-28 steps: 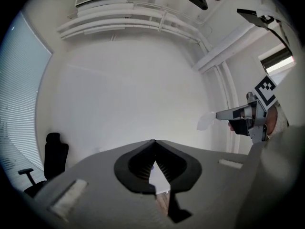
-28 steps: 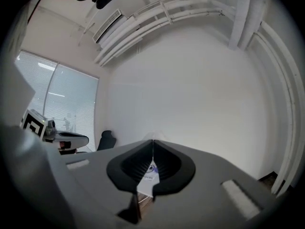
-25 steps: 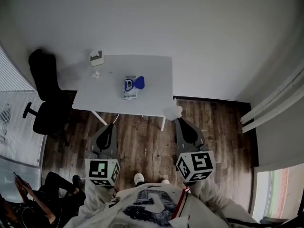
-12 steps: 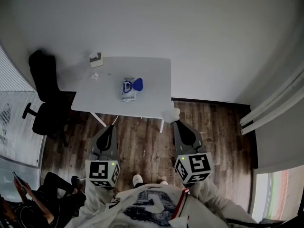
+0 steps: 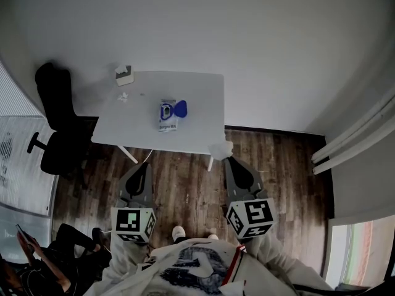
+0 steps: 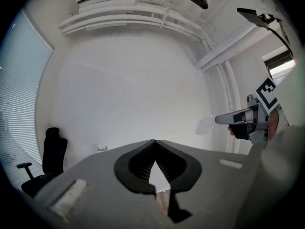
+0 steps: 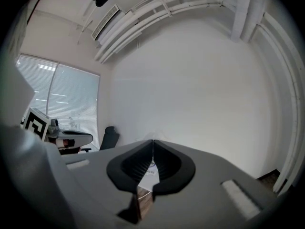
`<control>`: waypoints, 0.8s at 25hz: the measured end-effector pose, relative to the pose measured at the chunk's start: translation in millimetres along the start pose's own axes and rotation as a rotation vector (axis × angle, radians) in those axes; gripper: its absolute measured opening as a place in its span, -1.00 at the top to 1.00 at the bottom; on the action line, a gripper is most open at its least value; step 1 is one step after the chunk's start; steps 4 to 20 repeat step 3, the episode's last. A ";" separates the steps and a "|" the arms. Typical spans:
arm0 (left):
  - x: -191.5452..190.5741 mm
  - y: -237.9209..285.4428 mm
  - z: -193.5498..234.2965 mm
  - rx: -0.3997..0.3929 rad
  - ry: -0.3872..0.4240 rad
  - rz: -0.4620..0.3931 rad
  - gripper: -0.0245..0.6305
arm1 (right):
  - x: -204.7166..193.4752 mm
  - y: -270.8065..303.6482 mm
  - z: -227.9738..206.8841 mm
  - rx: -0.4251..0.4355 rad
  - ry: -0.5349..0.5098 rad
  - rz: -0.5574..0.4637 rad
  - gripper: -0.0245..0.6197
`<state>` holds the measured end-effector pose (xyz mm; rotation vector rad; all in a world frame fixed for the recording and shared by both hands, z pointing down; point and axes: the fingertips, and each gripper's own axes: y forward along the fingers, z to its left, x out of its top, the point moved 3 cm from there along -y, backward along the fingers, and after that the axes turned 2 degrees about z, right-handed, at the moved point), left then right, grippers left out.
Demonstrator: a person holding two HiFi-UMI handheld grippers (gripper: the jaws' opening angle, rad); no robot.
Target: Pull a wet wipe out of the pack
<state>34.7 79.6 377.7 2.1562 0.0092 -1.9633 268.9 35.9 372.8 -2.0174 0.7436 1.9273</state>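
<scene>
The wet wipe pack (image 5: 167,115) lies on the white table (image 5: 203,113), a blue flap (image 5: 181,108) folded out at its right side. I stand back from the table with both grippers over the wooden floor. My right gripper (image 5: 229,159) is shut on a crumpled white wet wipe (image 5: 221,147), which hangs off its tips near the table's front right corner. In the left gripper view that wipe (image 6: 206,125) shows at the right gripper (image 6: 218,120). My left gripper (image 5: 144,164) is shut and empty, its jaw tips meeting (image 6: 154,142).
A tissue box (image 5: 125,74) and a small white scrap (image 5: 123,96) sit at the table's far left. A black office chair (image 5: 55,122) stands left of the table. A seated person (image 5: 37,251) is at the lower left. Curtains (image 5: 352,140) hang at the right.
Both grippers hold their places, the wipe still in the right one. Only the head camera has shifted slightly.
</scene>
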 end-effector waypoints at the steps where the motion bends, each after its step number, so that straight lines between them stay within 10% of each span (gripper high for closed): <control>1: -0.8 1.9 1.7 0.000 -0.002 0.002 0.92 | -0.6 2.4 0.1 0.000 0.000 0.002 0.89; 20: -2.3 5.6 4.8 0.000 -0.005 0.005 0.92 | -1.8 7.3 0.3 0.000 0.002 0.007 0.89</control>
